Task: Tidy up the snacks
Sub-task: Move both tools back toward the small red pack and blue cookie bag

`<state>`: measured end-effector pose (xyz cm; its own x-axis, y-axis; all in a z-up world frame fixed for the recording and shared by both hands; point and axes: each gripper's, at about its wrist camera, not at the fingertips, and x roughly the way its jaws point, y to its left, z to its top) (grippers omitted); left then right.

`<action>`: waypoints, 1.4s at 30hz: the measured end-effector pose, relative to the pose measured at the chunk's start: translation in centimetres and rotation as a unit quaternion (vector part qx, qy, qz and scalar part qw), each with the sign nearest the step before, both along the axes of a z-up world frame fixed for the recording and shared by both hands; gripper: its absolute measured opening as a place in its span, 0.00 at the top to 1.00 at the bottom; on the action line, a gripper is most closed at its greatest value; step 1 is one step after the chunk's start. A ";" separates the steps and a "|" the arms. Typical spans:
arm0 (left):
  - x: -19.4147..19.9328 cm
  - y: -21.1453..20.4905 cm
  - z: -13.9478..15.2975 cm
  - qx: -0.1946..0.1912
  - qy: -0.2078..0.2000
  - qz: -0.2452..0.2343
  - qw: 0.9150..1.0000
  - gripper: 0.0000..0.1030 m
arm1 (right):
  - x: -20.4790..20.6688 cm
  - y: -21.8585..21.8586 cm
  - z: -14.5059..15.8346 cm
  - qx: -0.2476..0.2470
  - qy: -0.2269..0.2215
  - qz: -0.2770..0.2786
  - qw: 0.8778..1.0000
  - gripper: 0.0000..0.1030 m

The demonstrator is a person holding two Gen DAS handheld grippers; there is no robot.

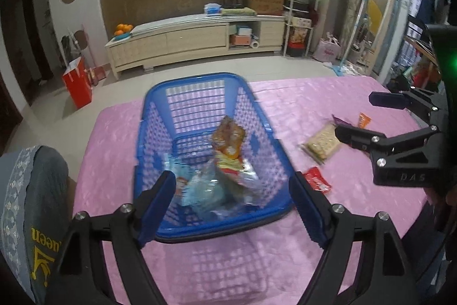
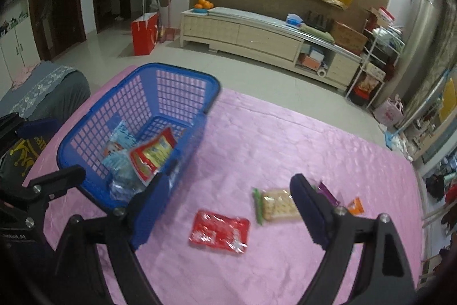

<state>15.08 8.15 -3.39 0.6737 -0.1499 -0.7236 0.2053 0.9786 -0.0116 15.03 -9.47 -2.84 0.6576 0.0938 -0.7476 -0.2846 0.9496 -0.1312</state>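
A blue plastic basket stands on the pink tablecloth. It holds an orange-yellow packet, a red-and-yellow packet and light blue packets. My left gripper hangs open over the basket's near end, its pads touching nothing. To the basket's right lie a red packet, a cracker packet, a purple packet and a small orange packet. My right gripper is open above these, empty.
A grey cushion with yellow lettering sits at the table's left edge. Beyond the table's far edge is tiled floor, with a red paper bag and a long low cabinet. Cluttered shelves stand at the far right.
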 end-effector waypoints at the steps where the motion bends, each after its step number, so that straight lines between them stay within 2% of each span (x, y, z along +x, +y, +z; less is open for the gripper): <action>1: -0.1 -0.7 0.0 0.002 0.001 -0.006 1.000 0.23 | -0.3 -0.9 0.1 0.003 -0.001 -0.004 1.000 0.13; 9: -0.5 -5.9 -0.7 0.016 0.009 -0.054 0.998 0.23 | -1.7 -6.3 -0.4 0.019 0.004 -0.037 0.999 0.13; 16: -0.7 -11.0 -1.7 0.035 0.012 -0.124 0.992 0.23 | -2.7 -10.9 -1.6 0.043 0.011 -0.064 0.997 0.13; 23: 0.5 -14.3 -3.9 0.056 0.038 -0.174 0.982 0.23 | -2.9 -14.4 -3.9 0.059 0.031 -0.082 0.994 0.13; 26: 1.4 -15.6 -5.2 0.069 0.059 -0.214 0.973 0.23 | -3.1 -16.1 -4.8 0.062 0.038 -0.084 0.994 0.13; 28: 1.9 -16.6 -6.2 0.101 0.067 -0.233 0.965 0.23 | -3.2 -16.9 -5.4 0.060 0.040 -0.081 0.994 0.13; 32: 2.6 -18.2 -8.2 0.149 0.069 -0.241 0.957 0.23 | -3.2 -17.9 -6.8 0.054 0.046 -0.077 0.995 0.13; 35: 3.2 -18.8 -9.3 0.160 0.072 -0.241 0.955 0.23 | -2.9 -18.0 -8.2 0.049 0.058 -0.081 0.994 0.13; 39: 4.2 -18.9 -11.6 0.163 0.100 -0.255 0.948 0.23 | -2.1 -17.6 -10.1 0.047 0.076 -0.072 0.993 0.13; 42: 5.2 -18.2 -13.1 0.161 0.111 -0.251 0.948 0.23 | -1.5 -17.6 -11.3 0.052 0.087 -0.069 0.992 0.13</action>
